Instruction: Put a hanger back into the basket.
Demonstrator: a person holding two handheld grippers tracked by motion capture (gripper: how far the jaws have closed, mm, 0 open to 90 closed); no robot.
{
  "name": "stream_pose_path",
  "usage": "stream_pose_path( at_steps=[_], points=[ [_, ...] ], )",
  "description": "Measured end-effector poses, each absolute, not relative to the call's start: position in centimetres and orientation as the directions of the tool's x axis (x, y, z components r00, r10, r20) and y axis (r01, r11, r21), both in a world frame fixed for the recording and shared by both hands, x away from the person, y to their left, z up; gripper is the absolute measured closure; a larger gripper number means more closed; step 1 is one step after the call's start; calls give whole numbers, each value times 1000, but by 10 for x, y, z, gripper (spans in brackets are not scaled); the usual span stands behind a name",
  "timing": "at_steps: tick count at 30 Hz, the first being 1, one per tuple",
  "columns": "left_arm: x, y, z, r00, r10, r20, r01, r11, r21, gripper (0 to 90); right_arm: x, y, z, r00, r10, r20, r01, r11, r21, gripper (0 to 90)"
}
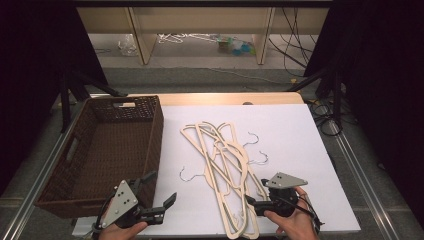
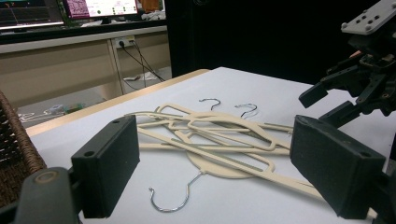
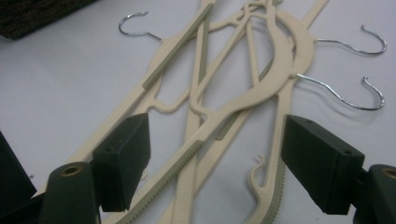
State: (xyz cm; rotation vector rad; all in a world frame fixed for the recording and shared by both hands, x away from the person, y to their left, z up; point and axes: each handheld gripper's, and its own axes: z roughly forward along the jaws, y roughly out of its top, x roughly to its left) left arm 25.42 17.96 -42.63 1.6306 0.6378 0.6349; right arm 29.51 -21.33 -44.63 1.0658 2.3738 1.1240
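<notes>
Several cream hangers (image 1: pixel 225 160) with metal hooks lie crossed in a heap on the white tabletop (image 1: pixel 300 140). My right gripper (image 1: pixel 256 192) hovers at the near end of the heap. In the right gripper view its jaws (image 3: pixel 215 144) stand open astride the lower arms of the hangers (image 3: pixel 243 93), and the pads are not touching them. My left gripper (image 1: pixel 161 189) is open near the table's front edge, just right of the basket's near corner, with nothing between its jaws. In the left gripper view it (image 2: pixel 212 140) points towards the hangers (image 2: pixel 215 135) and the right gripper (image 2: pixel 334 102).
A brown wicker basket (image 1: pixel 155 135) stands at the left of the table; its weave shows in the gripper views (image 2: pixel 18 154) (image 3: pixel 28 14). Bare white surface lies right of the heap. Beyond the table are wooden shelf legs (image 1: pixel 142 40) and floor cables (image 1: pixel 295 50).
</notes>
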Motion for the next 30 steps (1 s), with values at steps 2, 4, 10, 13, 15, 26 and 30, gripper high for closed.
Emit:
stream_pose_path(
  at_steps=[2,4,10,13,15,26,30],
  points=[
    [254,179,-426,699,713,57,59,-137,989,156,298,-210,-448,-692,721,25,486,440,755,256],
    [254,179,-426,698,714,49,65,-131,989,156,299,-206,-449,-681,732,25,511,449,733,258],
    [254,179,-426,699,713,56,60,-137,989,157,306,-198,-452,-690,724,7,512,482,711,273],
    [255,179,-427,699,713,56,60,-137,989,157,308,-195,-454,-692,722,11,527,494,691,285],
    [254,178,-427,698,715,48,65,-131,989,157,311,-193,-456,-698,716,8,528,507,681,306],
    [254,179,-426,701,711,54,61,-135,989,157,329,-175,-470,-709,705,11,582,577,572,381],
    [254,179,-426,702,711,53,61,-134,989,157,331,-174,-473,-724,690,-2,568,598,565,432]
  ],
)
